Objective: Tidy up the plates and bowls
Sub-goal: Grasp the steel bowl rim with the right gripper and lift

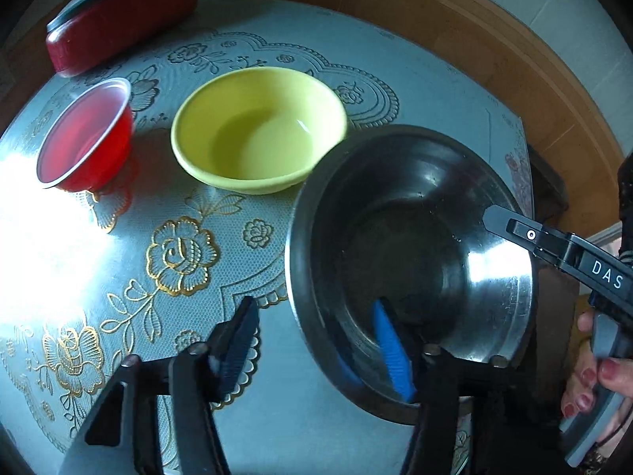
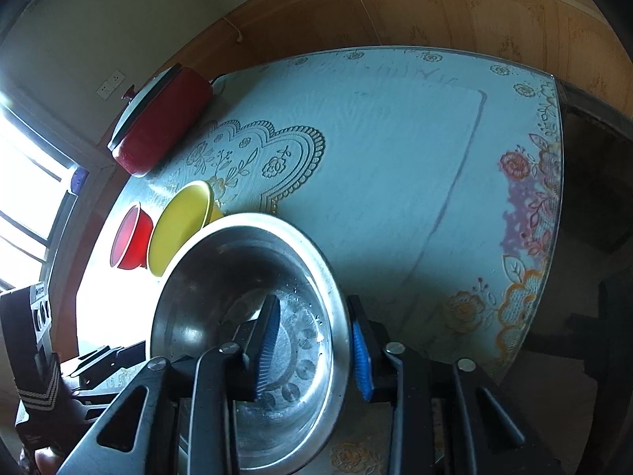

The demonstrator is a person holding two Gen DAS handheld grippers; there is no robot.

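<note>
Steel bowl (image 1: 411,261) sits at the near edge of the worktop (image 1: 395,79), which has a pale blue floral cover. It is the landmark for everything else.

Left gripper (image 1: 316,340): jaws straddle the steel bowl's near-left rim, one blue pad inside the bowl, the other outside over the cloth. A clear gap shows on the outer side, so they stand apart and are not clamped. The pad inside is partly lost in dark reflections; whether it touches the wall cannot be told.

Right gripper (image 2: 314,350): jaws straddle the bowl's right rim, left pad inside, right pad outside. Whether the pads actually press the rim cannot be told; the rim hides the contact line. In the left wrist view only one black finger of it shows, reaching over the far-right rim, with a hand (image 1: 593,372) on the handle, cut off by the frame edge.

Yellow bowl (image 1: 259,130) is just beyond the steel bowl, to its left, with the steel rim overlapping it in view; touching or not is unclear. Red plastic bowl (image 1: 87,134) is further left, partly washed out by glare. Red lidded pot (image 1: 122,16) is well beyond, at the far edge, its top cut off.

Bottom-left of the right wrist view is dark clutter, unreadable.
</note>
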